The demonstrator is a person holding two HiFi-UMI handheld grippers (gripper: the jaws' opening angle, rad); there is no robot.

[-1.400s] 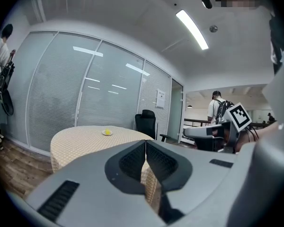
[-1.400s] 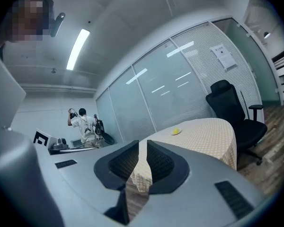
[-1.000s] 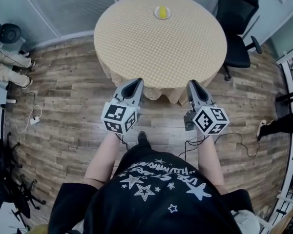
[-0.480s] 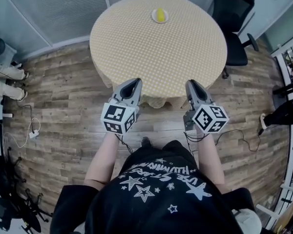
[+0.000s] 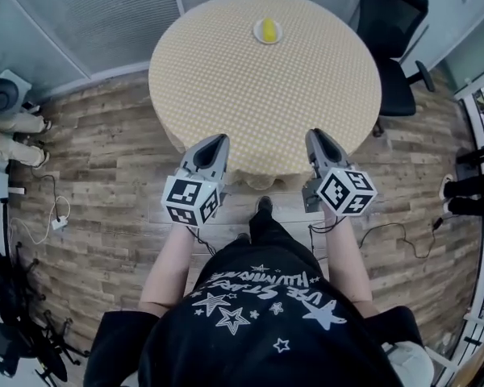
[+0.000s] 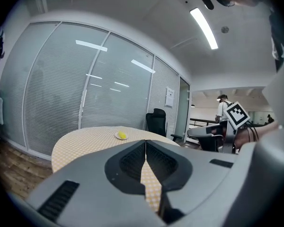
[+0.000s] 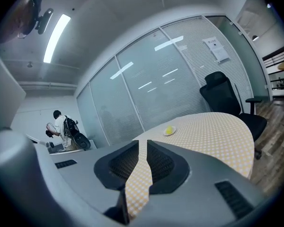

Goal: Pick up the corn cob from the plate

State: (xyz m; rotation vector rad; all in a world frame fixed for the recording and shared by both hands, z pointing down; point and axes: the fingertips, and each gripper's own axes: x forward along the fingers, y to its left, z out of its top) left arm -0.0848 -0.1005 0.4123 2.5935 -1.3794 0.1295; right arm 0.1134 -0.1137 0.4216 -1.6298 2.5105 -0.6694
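Observation:
The yellow corn cob [image 5: 268, 30] lies on a small white plate [image 5: 277, 37] at the far side of a round table with a yellow checked cloth [image 5: 258, 87]. Both grippers hover at the table's near edge, far from the plate. My left gripper [image 5: 218, 140] is shut and empty, as is my right gripper [image 5: 313, 135]. In the left gripper view the cob [image 6: 122, 135] shows small above the closed jaws [image 6: 145, 142]. Over the closed right jaws [image 7: 143, 143], the right gripper view shows the cob [image 7: 169, 130] far off on the cloth.
A black office chair [image 5: 391, 43] stands at the table's right. Glass partition walls run behind the table. Cables and a power strip [image 5: 56, 201] lie on the wood floor at left. A person [image 7: 64, 126] stands far off in the right gripper view.
Both grippers have moved forward together toward the table's near edge. The holder has stepped forward, with a foot now showing between the arms. The jaws have stayed shut.

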